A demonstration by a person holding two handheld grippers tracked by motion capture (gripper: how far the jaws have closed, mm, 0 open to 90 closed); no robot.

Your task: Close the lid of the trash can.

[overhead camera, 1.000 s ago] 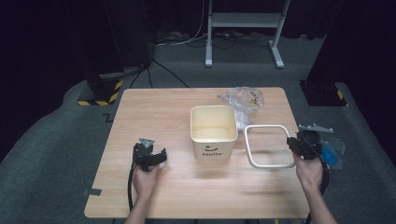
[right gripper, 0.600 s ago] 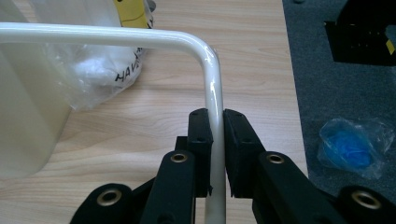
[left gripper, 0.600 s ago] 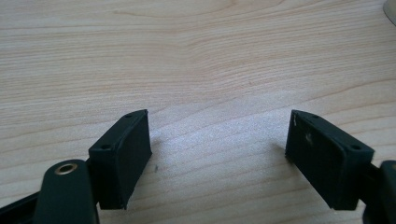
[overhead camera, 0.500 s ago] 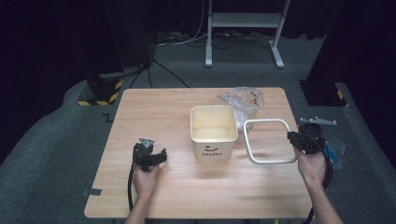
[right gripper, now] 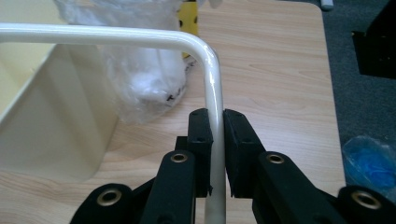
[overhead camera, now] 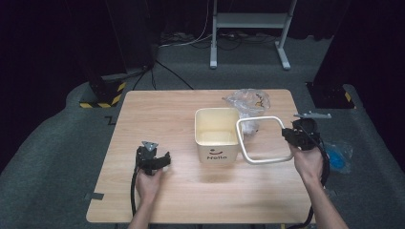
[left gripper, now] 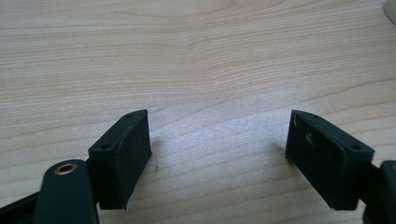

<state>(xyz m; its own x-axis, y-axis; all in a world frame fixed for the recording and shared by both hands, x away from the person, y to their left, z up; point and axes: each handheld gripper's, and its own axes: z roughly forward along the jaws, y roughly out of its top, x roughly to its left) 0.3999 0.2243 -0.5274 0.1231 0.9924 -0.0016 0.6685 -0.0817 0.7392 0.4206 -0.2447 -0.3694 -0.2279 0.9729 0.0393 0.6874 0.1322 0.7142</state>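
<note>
Bin (overhead camera: 217, 135) mid-table (overhead camera: 157, 114); plastic bag (overhead camera: 248, 101) behind-right of it. Frame (overhead camera: 260, 140) in right gripper (overhead camera: 291, 135), overlapping bin's right edge. Left gripper (overhead camera: 155, 162) front-left, on table.

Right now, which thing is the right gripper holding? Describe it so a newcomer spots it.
Start at the wooden table and find the cream bin at its middle. Beside it, the right gripper clamps a white frame: a thin rounded-square hoop of tube, raised off the table, unlike the crumpled clear plastic bag behind it.

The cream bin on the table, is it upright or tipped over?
Upright: the cream bin stands on its base on the table, open top facing up, inside walls visible.
</note>
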